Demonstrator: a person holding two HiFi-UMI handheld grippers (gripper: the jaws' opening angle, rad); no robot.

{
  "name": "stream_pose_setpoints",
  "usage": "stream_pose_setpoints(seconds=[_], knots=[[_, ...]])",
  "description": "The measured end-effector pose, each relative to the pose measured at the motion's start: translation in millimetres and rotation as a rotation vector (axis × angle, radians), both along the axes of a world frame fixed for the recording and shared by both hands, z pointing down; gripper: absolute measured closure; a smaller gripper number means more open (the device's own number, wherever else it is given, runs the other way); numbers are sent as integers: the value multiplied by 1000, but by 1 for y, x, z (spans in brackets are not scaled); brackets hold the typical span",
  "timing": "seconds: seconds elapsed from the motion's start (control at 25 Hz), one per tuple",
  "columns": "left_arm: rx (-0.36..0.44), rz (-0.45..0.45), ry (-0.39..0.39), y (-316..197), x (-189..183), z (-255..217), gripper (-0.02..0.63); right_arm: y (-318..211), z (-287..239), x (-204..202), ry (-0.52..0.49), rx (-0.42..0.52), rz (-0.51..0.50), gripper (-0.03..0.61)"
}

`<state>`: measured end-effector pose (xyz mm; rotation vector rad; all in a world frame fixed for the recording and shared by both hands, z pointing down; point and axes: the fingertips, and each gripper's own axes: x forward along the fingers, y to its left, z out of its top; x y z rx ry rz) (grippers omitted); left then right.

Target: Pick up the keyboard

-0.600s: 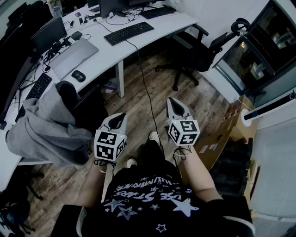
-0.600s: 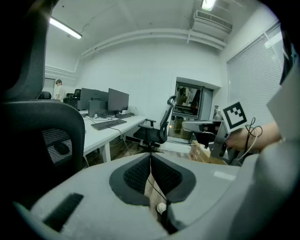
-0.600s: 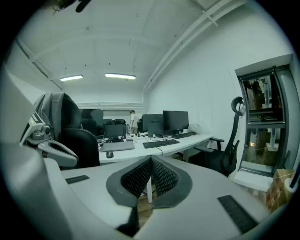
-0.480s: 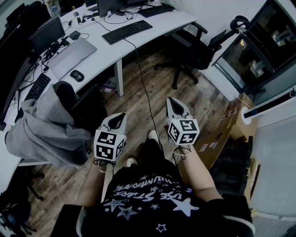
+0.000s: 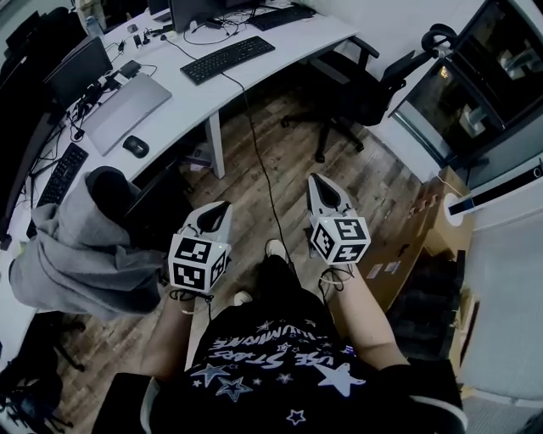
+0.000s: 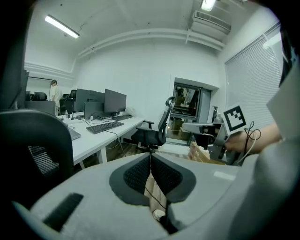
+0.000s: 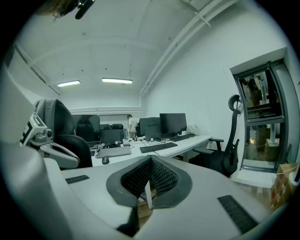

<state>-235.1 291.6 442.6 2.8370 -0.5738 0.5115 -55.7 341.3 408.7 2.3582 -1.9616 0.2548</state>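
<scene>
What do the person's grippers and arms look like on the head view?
The left gripper and right gripper are pale grey tapering shells with dark ribbed pads. Each carries a white cube with black square markers. Thin dark cords loop under the cubes at the wrists. The forearms are bare, and the shirt is dark with pale stars and lettering.

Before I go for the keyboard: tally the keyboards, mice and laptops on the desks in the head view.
Keyboards: 3
Mouse: 1
Closed laptop: 1
Total: 5
</scene>
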Motion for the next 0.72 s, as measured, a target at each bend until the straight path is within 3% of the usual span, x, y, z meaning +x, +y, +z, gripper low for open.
stream_pose_setpoints(seconds=[0.28,0.32,0.4,0.64,0.72], knots=[[21,-27,13,-36,31,-3,584,-36,-2,40,-48,29,6,571],[17,-28,18,-43,38,-3,562,-44,-1,47,-50,27,-2,549],[0,-30,23,-57,53,-4,391,-62,0,62,-63,19,-25,460],[38,-98,15,-107,96,-12,241,-121,9,112,-123,-11,-101,236],[42,-138,14,-125,109,-13,221,-139,14,128,-145,-40,-131,199]])
